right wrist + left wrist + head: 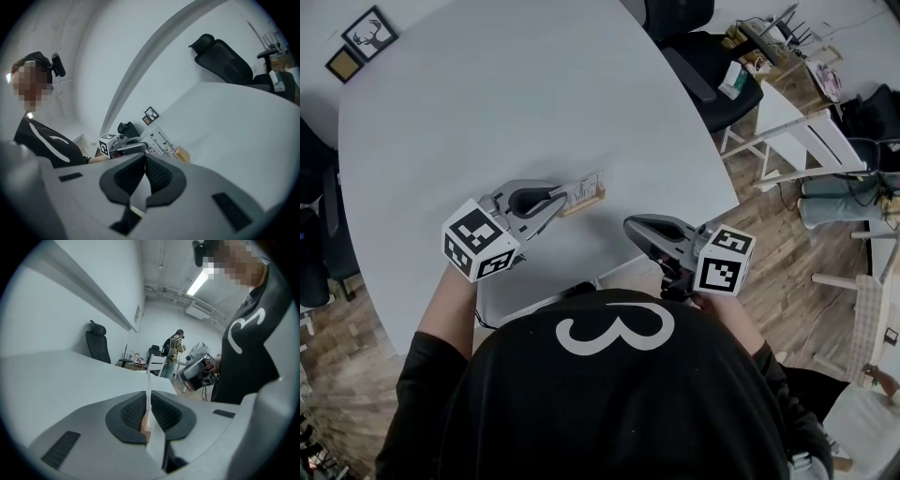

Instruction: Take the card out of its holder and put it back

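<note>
A white card with black print [584,187] stands upright over its small wooden holder [582,203] on the white table [487,112]. My left gripper [561,199] is shut on the card's left end. In the left gripper view the card [148,387] runs edge-on between the pads, with the wooden holder [146,423] right beneath it. I cannot tell whether the card sits fully in the slot. My right gripper [630,225] hovers near the table's front right edge, shut with nothing in it. The right gripper view looks across at the card [161,139], the holder [183,153] and the left gripper [125,147].
Two small picture frames [368,33] lie at the table's far left corner. A black office chair [703,56] and a white chair [797,131] stand off the table's right side. The table's curved edge [727,192] passes close by the right gripper.
</note>
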{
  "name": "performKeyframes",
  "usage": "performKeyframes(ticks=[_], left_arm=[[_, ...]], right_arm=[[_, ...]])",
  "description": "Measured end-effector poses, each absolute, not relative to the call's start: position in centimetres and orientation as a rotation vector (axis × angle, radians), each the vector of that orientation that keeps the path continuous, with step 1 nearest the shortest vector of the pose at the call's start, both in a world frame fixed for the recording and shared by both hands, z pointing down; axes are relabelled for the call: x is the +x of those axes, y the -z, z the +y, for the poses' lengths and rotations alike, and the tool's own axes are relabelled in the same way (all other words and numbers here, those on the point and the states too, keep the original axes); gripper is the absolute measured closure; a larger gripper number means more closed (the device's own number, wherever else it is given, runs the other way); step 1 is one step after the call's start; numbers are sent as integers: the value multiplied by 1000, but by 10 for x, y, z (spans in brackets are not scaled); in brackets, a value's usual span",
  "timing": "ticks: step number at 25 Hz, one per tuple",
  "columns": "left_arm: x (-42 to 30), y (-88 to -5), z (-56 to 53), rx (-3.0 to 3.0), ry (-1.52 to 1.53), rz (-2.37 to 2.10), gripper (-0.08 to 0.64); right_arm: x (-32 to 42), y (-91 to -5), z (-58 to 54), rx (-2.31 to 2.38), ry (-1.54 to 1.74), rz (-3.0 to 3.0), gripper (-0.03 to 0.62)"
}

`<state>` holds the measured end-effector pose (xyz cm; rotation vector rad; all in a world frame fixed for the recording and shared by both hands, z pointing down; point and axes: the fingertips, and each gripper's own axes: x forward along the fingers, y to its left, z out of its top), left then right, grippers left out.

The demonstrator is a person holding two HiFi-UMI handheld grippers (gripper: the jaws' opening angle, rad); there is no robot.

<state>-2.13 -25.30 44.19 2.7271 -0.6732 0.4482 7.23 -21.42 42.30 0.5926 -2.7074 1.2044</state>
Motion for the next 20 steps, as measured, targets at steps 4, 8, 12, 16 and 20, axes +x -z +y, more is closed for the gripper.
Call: performKeyframes(ticks=[4, 8, 12, 16, 20], left_arm=[[-27, -436, -254, 2675, -372, -714, 490], [-43, -424, -249, 2613, -288, -760, 449], [-65, -405, -241, 2544, -198, -821, 449], [-73, -388, -214, 2491, -147, -801, 452], [-69, -361, -165, 2494, -62, -734, 481]], right_arm=[[67, -415, -209, 612, -1187, -2730, 581], [63, -406, -199, 637, -1177, -2749, 581], [60, -391, -186, 671, -1158, -2782, 581], [52, -376, -168, 695, -1128, -2821, 581], [38, -363, -136, 697, -1075, -2856, 581]])
